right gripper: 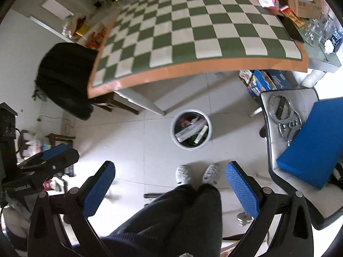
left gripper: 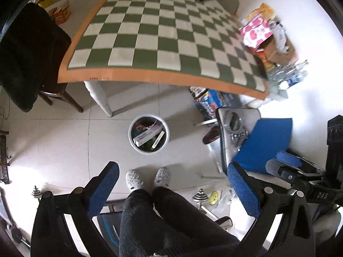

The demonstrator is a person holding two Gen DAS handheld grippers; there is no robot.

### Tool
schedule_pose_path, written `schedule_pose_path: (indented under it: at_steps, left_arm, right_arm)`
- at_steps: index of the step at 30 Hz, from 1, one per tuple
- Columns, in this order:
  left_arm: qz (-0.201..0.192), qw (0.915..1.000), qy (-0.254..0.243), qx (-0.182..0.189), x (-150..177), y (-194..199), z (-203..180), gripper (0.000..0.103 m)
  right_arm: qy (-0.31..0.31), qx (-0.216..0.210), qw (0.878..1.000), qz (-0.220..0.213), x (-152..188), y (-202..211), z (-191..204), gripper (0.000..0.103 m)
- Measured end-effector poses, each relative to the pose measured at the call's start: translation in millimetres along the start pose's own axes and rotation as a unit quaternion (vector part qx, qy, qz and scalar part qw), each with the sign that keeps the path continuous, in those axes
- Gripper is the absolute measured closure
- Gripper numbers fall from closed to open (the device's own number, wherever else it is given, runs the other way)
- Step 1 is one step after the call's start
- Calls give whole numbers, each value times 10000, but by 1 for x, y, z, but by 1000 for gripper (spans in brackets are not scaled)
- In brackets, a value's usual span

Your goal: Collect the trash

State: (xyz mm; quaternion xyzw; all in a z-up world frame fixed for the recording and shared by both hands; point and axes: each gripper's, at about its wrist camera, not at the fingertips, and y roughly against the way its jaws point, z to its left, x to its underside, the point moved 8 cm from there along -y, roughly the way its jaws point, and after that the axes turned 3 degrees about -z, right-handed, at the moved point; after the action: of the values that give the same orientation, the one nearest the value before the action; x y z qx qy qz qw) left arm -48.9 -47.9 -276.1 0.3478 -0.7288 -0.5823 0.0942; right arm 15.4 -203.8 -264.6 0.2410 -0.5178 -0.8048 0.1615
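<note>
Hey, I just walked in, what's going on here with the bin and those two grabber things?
A seated person in dark trousers and grey slippers holds a two-finger gripper in each hand. The left gripper and right gripper are both open and hold nothing, raised above the person's lap. On the floor ahead, by the edge of the checkered table, a white trash bin already has boxes and wrappers in it. The checkered part of the table looks bare; clutter sits at its far right end.

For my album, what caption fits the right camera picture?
Open right gripper above a full trash bin beside the checkered table.
</note>
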Motion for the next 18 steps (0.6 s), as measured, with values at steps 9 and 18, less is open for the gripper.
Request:
schedule_pose_path:
  at_steps: [9, 18]
  left_arm:
    - [-441, 9981, 130, 412, -7, 66, -19, 0]
    - [-572, 9964, 207, 584, -4, 94, -25, 0]
  right_arm:
    - [172, -446, 9988, -109, 0, 59, 31, 0]
    - [407, -563, 9975, -83, 1, 87, 49, 0]
